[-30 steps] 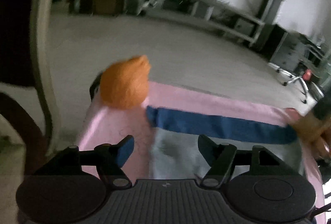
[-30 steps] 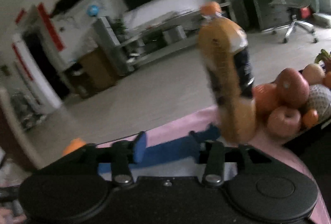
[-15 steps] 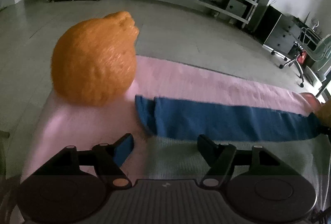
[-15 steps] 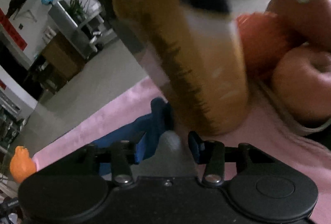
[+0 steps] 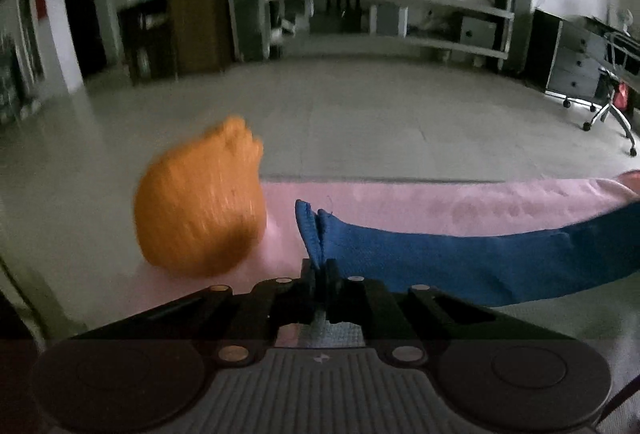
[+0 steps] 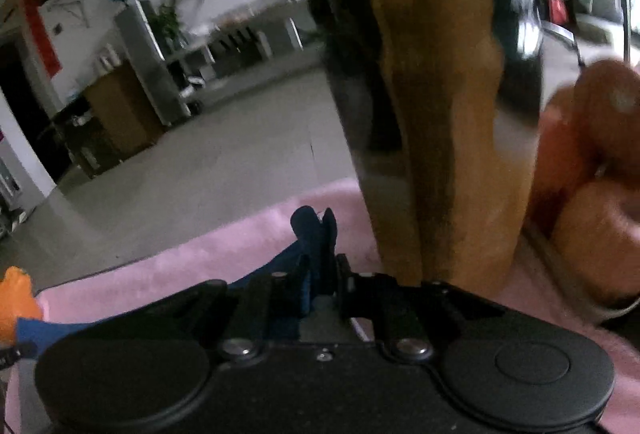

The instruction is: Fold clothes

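The left hand-held gripper (image 5: 320, 276) was clamped on one corner of the blue garment (image 5: 460, 254); the right hand-held gripper (image 6: 320, 274) was closing on the other. The garment lay across the pink surface (image 5: 440, 201), an orange fruit (image 5: 200, 209) at ten o'clock and a bottle (image 6: 440, 113) at one.

A pale tiled floor (image 5: 360, 113) runs to a long low shelf unit (image 5: 400, 17); left of it stands a brown cabinet (image 5: 196, 29).
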`<state>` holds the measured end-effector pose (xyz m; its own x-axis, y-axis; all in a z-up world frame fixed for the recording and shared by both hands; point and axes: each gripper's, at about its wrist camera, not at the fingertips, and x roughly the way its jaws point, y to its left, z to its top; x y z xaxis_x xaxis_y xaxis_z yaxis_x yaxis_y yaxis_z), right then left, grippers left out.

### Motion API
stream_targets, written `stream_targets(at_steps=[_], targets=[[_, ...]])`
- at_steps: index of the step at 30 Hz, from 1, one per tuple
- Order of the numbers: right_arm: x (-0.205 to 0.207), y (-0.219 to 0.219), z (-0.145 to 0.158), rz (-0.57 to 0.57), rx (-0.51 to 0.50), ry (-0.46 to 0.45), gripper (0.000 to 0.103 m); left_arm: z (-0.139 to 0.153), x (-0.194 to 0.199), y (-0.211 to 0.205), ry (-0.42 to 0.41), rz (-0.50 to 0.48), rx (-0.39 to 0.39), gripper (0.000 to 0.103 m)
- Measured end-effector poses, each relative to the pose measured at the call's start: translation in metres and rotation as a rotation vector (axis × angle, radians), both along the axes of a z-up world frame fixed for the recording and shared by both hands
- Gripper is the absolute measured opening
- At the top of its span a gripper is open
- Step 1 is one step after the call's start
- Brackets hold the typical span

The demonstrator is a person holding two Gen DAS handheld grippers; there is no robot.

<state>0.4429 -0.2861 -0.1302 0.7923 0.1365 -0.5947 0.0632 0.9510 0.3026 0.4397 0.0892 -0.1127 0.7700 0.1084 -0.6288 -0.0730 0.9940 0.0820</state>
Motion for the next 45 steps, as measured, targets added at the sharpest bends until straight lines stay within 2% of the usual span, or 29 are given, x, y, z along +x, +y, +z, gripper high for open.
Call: stream_targets(at_steps=[4, 8, 12, 14, 17, 18, 19, 20, 21, 23, 25, 27, 30, 32, 34, 36, 41, 45], targets=[[-0.031, 0.0, 0.033, 0.026, -0.032, -0.042, 0.009, 0.037, -0.038, -0.011, -0.063, -0.008, 0.043, 0.003], [-0.076, -0.009, 0.075, 0.038, -0.021, -0.072, 0.008, 0.071, -0.09, -0.015, -0.126, -0.016, 0.073, 0.003], [-0.128, -0.014, 0.112, 0.049, -0.007, -0.109, 0.008, 0.096, -0.157, -0.003, -0.165, -0.016, 0.029, 0.003], [-0.162, -0.023, 0.122, 0.056, 0.003, -0.119, 0.008, 0.097, -0.197, 0.003, -0.144, -0.027, 0.019, 0.005], [-0.22, -0.037, 0.122, 0.076, 0.0, -0.104, 0.009, 0.081, -0.261, 0.018, -0.015, -0.071, 0.034, 0.017], [-0.241, -0.044, 0.115, 0.085, 0.002, -0.083, 0.02, 0.074, -0.285, 0.024, 0.026, -0.106, 0.032, 0.024], [-0.262, -0.051, 0.108, 0.094, 0.004, -0.062, 0.048, 0.07, -0.3, 0.031, 0.039, -0.112, 0.005, 0.027], [-0.283, -0.059, 0.102, 0.103, 0.006, -0.04, 0.059, 0.068, -0.31, 0.037, 0.041, -0.106, -0.032, 0.027], [-0.3, -0.069, 0.094, 0.089, 0.025, -0.029, 0.064, 0.066, -0.321, 0.043, 0.044, -0.101, -0.068, 0.028], [-0.316, -0.094, 0.077, 0.018, 0.14, 0.025, 0.064, 0.062, -0.343, 0.056, 0.048, -0.09, -0.142, 0.031], [-0.311, -0.111, 0.064, -0.05, 0.291, 0.084, 0.064, 0.067, -0.333, 0.065, 0.044, -0.035, -0.242, 0.042], [-0.299, -0.109, 0.057, -0.052, 0.384, 0.104, 0.064, 0.067, -0.31, 0.069, 0.075, 0.024, -0.312, 0.043], [-0.278, -0.096, 0.044, -0.041, 0.422, 0.126, 0.064, 0.055, -0.282, 0.072, 0.143, 0.114, -0.388, 0.046], [-0.271, -0.088, 0.03, -0.03, 0.425, 0.137, 0.063, 0.041, -0.278, 0.069, 0.164, 0.124, -0.426, 0.047], [-0.266, -0.081, 0.015, -0.034, 0.43, 0.166, 0.047, 0.027, -0.277, 0.065, 0.18, 0.129, -0.461, 0.049], [-0.268, -0.079, 0.003, -0.057, 0.445, 0.218, 0.041, 0.016, -0.275, 0.062, 0.206, 0.134, -0.463, 0.049], [-0.27, -0.084, 0.004, -0.066, 0.422, 0.216, 0.041, 0.011, -0.272, 0.058, 0.21, 0.11, -0.419, 0.057], [-0.266, -0.088, -0.012, -0.081, 0.438, 0.308, 0.041, 0.009, -0.271, 0.059, 0.223, 0.111, -0.429, 0.057]])
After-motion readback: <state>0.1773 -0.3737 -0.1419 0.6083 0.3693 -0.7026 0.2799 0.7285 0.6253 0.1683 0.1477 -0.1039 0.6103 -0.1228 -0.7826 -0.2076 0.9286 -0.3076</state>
